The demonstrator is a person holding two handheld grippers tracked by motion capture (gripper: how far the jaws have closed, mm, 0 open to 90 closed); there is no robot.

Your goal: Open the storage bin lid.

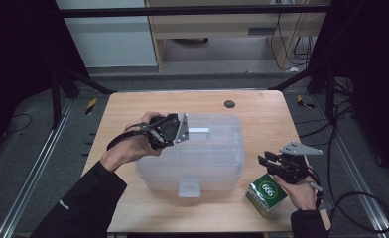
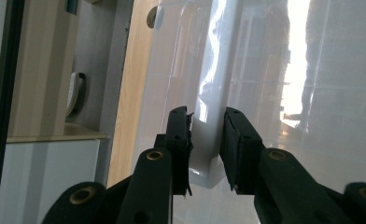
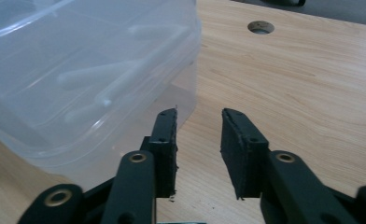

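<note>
Left gripper view: left tongs (image 2: 207, 149) straddle the box's (image 1: 202, 153) white latch tab (image 2: 204, 158), though contact is unclear. A loose hold could slip off. Right tongs (image 3: 199, 154) hang narrow and empty beside the green carton (image 1: 267, 193).

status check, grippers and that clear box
Left gripper jaws around the latch on the clear box; contact unclear. Right gripper jaws apart, nothing between, beside the box. Green carton under the right hand.

storage box (image 1: 202, 153): translucent plastic, glossy, smooth
table (image 1: 262, 111): pale wood grain, matt
left gripper (image 2: 207, 140): matt black pads, frayed edges
carton (image 1: 267, 193): printed green card
</note>
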